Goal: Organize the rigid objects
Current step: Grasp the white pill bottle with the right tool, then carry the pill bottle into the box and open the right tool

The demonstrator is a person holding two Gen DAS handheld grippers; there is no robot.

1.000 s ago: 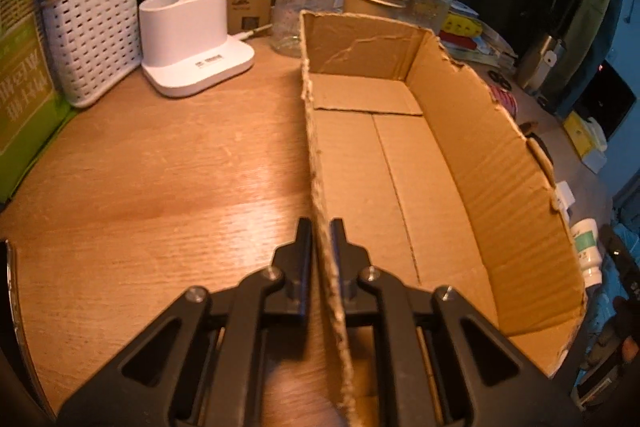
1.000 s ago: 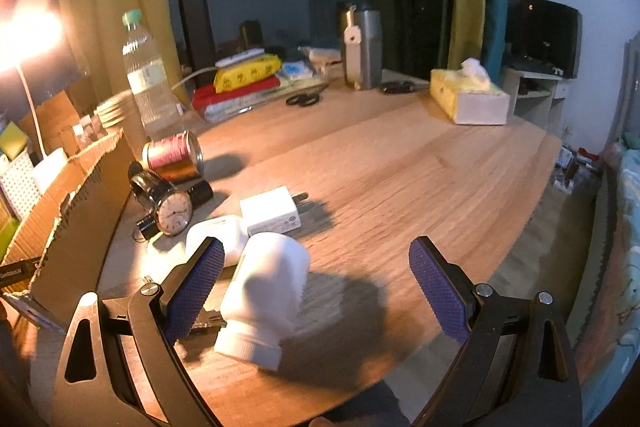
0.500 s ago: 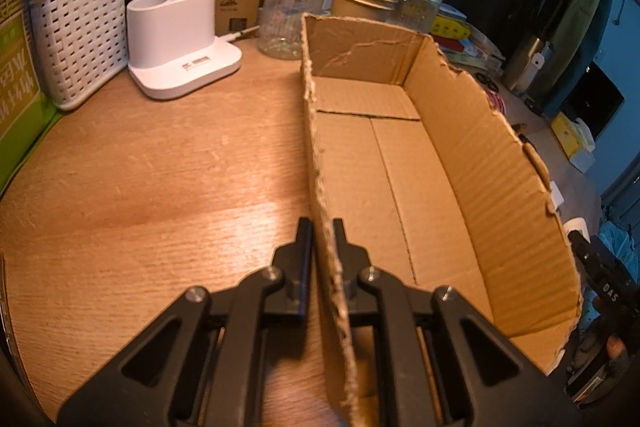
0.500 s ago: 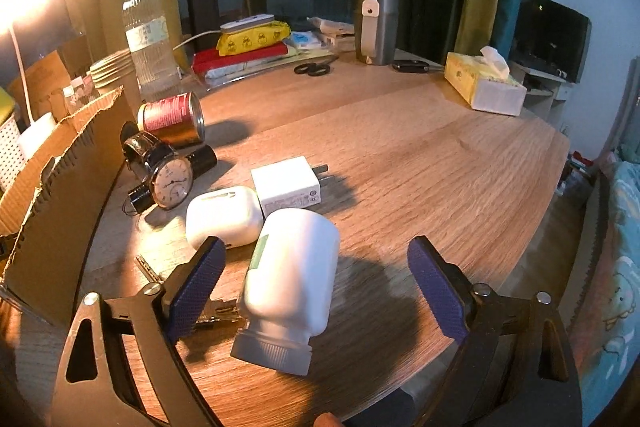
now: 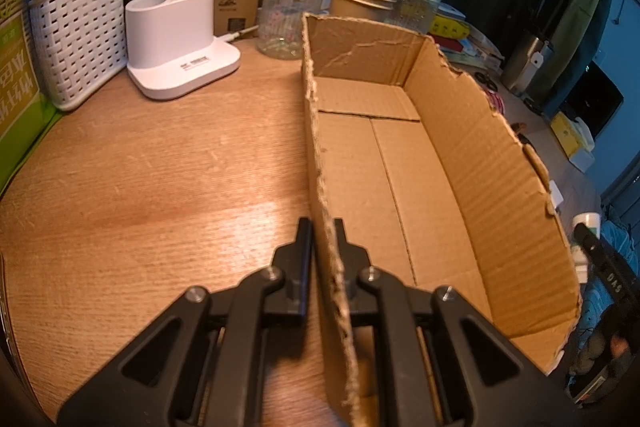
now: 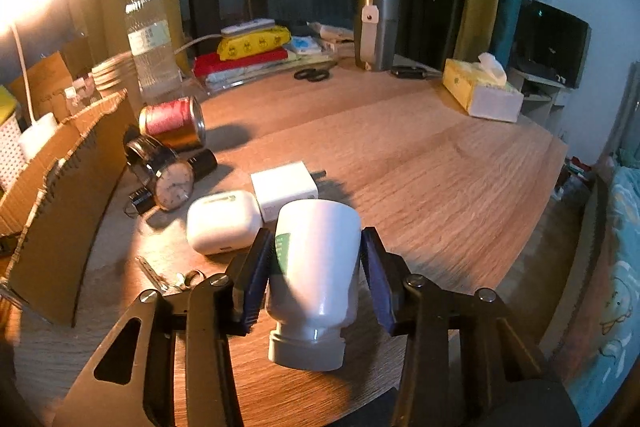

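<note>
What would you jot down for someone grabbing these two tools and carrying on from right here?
Left hand-held gripper: shut on the near wall of the cardboard box, steadying it.
Right hand-held gripper: pads against both sides of the white bottle, which lies on the table, cap toward the camera.
Beside the box, on the table: earbud case, charger, watch, can, keys.
Done: nothing; the box looks empty.
Left: probably lift the bottle into the box, then the rest.

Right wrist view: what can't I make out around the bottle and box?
- Bottle: label mostly covered by a pad of the right gripper; firm contact unclear.
- Keys: partly behind that gripper.
- Box: interior hidden by its wall here; left gripper blocks the near corner in the left wrist view.
</note>
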